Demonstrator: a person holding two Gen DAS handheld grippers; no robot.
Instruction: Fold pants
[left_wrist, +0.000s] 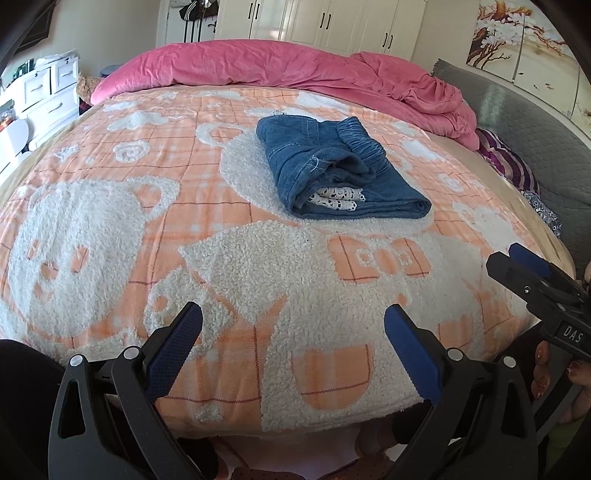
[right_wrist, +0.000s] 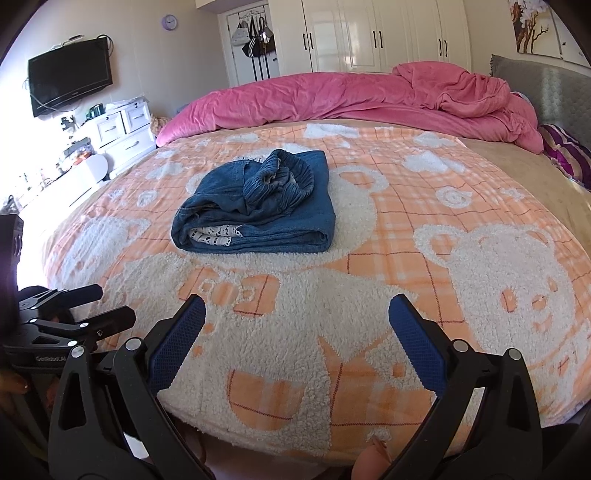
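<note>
The blue denim pants lie folded into a compact bundle in the middle of the bed, with the elastic waistband on top and a white patterned lining showing at the near edge; they also show in the right wrist view. My left gripper is open and empty, held back over the near edge of the bed, well short of the pants. My right gripper is open and empty too, also near the bed's front edge. The right gripper shows at the left wrist view's right side, and the left gripper at the right wrist view's left side.
An orange and white bear-pattern blanket covers the bed. A pink duvet is bunched along the far side. A grey headboard and a striped purple cloth are on the right. White drawers and a TV stand at the left.
</note>
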